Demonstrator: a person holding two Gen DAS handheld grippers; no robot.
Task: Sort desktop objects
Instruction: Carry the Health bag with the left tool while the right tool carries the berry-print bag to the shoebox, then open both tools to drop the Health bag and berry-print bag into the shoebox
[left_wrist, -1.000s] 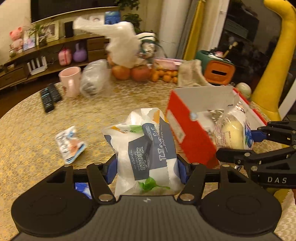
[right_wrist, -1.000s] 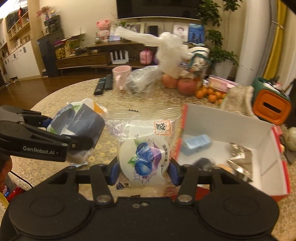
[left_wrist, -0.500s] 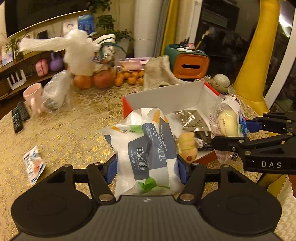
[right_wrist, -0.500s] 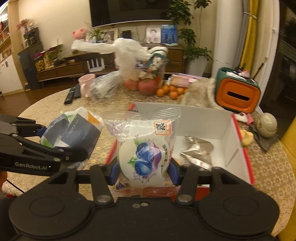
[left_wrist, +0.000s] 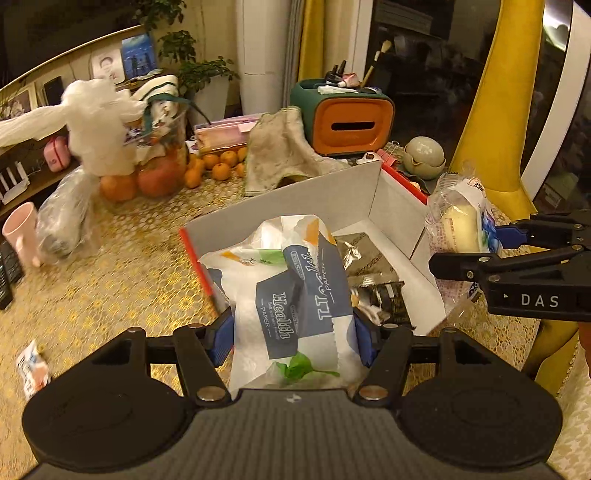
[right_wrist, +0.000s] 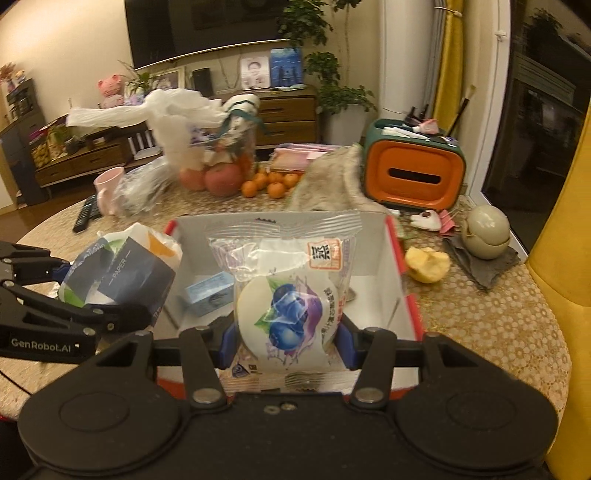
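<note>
The open red-and-white box (right_wrist: 400, 280) sits on the tabletop (right_wrist: 480, 332), both held packs poised above it, ready for dropping in. The left gripper (left_wrist: 291, 332) has its fingers clamped on the tissue pack (left_wrist: 291, 295); the right gripper (right_wrist: 282, 341) grips the blueberry snack packet (right_wrist: 286, 291). Next, I judge, each must lower and release inside the walls.

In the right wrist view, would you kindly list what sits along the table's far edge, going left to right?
Pale pink mug → red apples → small orange tangerines → green-and-orange plastic tissue box → round grey-green ceramic pot.
</note>
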